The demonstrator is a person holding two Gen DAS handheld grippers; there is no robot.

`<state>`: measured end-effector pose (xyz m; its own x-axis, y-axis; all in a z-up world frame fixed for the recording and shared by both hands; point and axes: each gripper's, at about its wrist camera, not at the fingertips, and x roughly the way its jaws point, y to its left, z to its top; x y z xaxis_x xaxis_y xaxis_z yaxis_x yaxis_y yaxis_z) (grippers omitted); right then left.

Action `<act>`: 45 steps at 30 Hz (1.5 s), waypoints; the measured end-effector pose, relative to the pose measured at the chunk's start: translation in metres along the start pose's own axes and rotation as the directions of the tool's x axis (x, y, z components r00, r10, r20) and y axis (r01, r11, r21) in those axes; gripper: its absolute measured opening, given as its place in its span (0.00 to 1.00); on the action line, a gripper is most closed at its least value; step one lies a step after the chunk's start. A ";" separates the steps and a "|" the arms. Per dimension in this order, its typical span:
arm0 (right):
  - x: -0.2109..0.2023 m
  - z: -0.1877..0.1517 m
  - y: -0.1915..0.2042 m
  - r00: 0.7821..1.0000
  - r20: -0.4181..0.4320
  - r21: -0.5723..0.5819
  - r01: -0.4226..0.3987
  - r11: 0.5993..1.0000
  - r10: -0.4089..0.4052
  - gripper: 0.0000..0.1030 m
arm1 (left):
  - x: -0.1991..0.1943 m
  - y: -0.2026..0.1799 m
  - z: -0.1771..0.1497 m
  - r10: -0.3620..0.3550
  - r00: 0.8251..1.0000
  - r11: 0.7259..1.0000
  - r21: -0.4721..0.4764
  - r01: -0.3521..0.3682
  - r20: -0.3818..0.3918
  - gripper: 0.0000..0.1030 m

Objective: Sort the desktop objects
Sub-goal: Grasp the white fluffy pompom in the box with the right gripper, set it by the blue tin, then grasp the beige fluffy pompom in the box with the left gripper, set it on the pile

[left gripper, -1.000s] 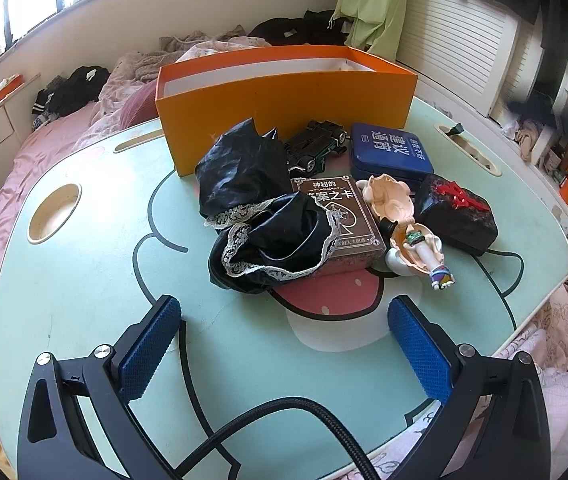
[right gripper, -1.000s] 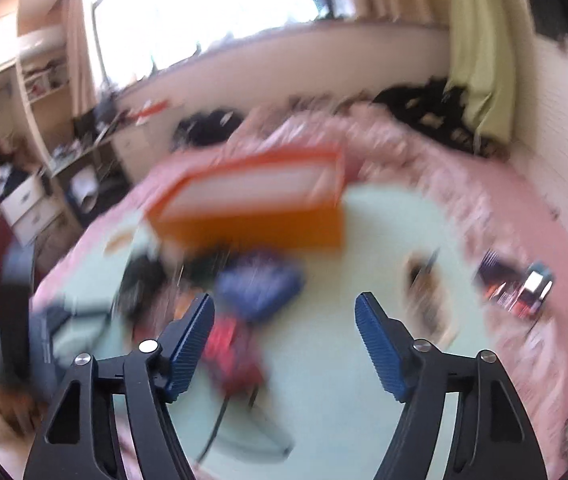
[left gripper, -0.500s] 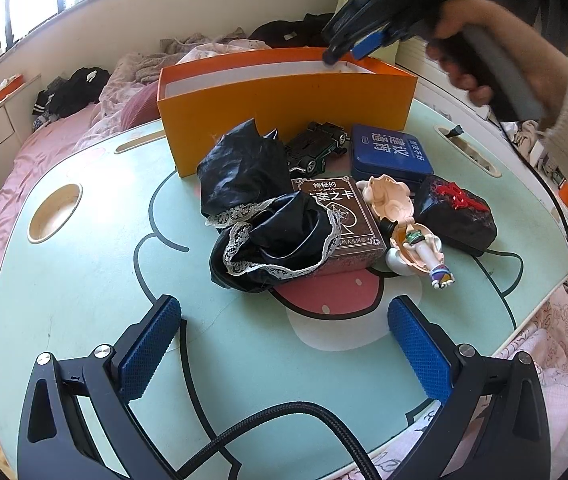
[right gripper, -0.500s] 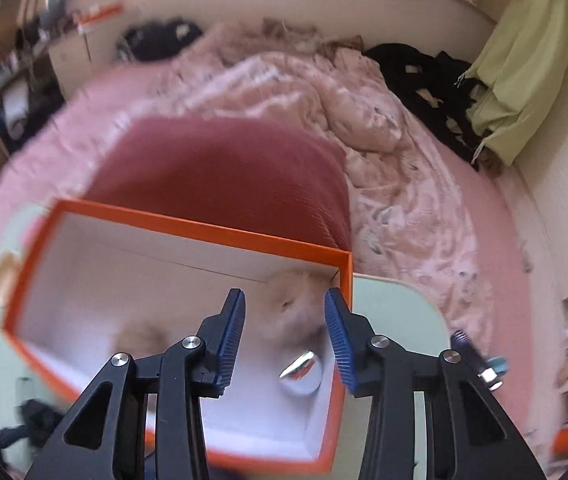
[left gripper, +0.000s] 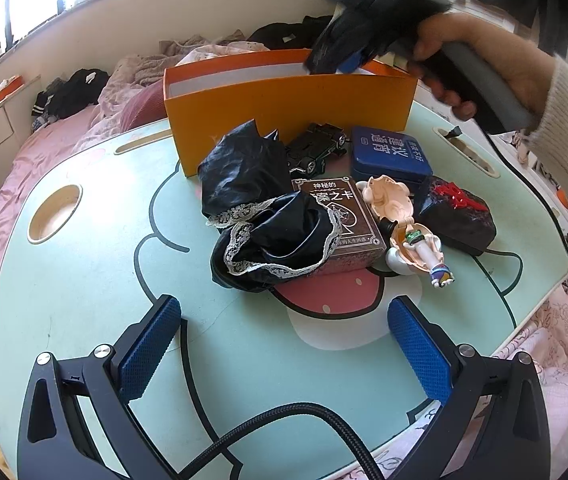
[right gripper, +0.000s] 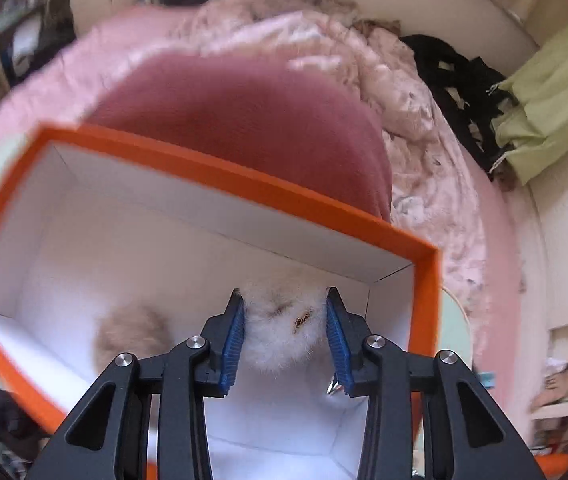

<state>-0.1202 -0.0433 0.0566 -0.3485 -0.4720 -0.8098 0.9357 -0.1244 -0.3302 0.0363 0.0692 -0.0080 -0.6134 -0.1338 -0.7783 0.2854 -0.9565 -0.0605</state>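
An orange box (left gripper: 284, 108) with a white inside stands at the back of the mint table (left gripper: 84, 280). My right gripper (left gripper: 336, 60), in a person's hand, dips into the box's right end. In the right wrist view its jaws are closing and the blue pads press on a white fluffy ball (right gripper: 280, 320) inside the box (right gripper: 244, 184). A tan fluffy ball (right gripper: 132, 336) lies to its left. My left gripper (left gripper: 284, 344) hangs open over the near table, nothing between its fingers. Ahead of it lie black lace cloth (left gripper: 276, 236), a brown card box (left gripper: 344, 216) and a shell figurine (left gripper: 416, 244).
A blue tin (left gripper: 390, 156), a dark toy car (left gripper: 316, 150) and a black block with red marks (left gripper: 458, 210) sit in front of the box. A round cup hole (left gripper: 54, 212) is at the table's left. Pink bedding surrounds the table.
The right gripper swung over the orange box, lowered into its right end, and its jaws narrowed onto the white fluffy ball. The left gripper and the table objects stayed put.
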 end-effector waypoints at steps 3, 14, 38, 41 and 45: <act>-0.043 -0.012 -0.012 0.988 0.114 0.069 -0.114 0.991 0.106 0.36 | 0.000 0.000 0.000 0.001 1.000 1.000 -0.001 -0.001 0.000 1.00; -0.110 -0.116 0.018 0.900 0.244 0.059 -0.385 0.921 0.360 0.38 | 0.000 0.001 0.000 0.001 1.000 1.000 -0.002 -0.001 0.000 1.00; -0.090 -0.241 0.067 0.939 0.313 0.025 -0.159 0.987 0.143 0.87 | -0.002 0.009 -0.003 0.035 0.999 0.998 -0.043 -0.035 0.004 1.00; -0.088 -0.242 0.067 0.937 0.321 0.032 -0.155 0.987 0.136 0.91 | -0.002 0.014 -0.005 0.052 0.999 0.997 -0.063 -0.051 0.002 1.00; -0.087 -0.243 0.066 0.936 0.325 0.038 -0.154 0.987 0.133 0.93 | -0.008 0.020 -0.006 0.015 1.000 0.996 -0.090 -0.014 0.019 1.00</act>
<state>-0.0420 0.2018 -0.0127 -0.1837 -0.7424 -0.6443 0.9796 -0.0837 -0.1829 0.0513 0.0525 -0.0064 -0.6229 -0.1534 -0.7671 0.3591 -0.9272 -0.1062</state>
